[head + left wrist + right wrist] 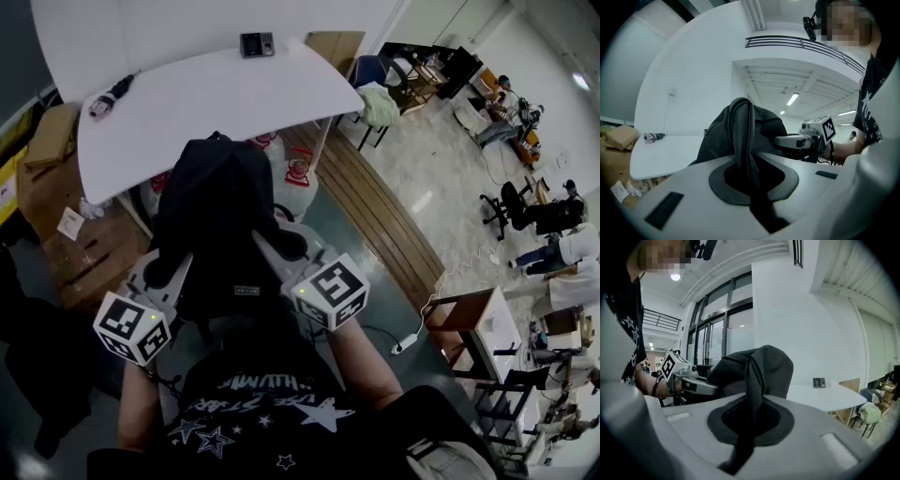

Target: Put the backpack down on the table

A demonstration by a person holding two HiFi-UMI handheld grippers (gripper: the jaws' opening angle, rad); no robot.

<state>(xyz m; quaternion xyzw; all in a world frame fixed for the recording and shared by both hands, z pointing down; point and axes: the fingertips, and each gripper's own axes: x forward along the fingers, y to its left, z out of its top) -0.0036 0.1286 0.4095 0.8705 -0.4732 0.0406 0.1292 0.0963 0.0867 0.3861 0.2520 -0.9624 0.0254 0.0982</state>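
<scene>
In the head view, the backpack (pixel 220 216) is seen held up between the left gripper (pixel 167 274) and the right gripper (pixel 281 251), at the near edge of the white table (pixel 187 112) and seemingly not yet set on it

In the left gripper view, the jaws are seen pinched tight on a padded shoulder strap (pixel 743 136)

In the right gripper view, the jaws are likewise clamped on the other strap (pixel 752 376)

The bag is judged soft, saggy and moderately heavy. The straps are considered the surest hold, though cloth may slip through
</scene>
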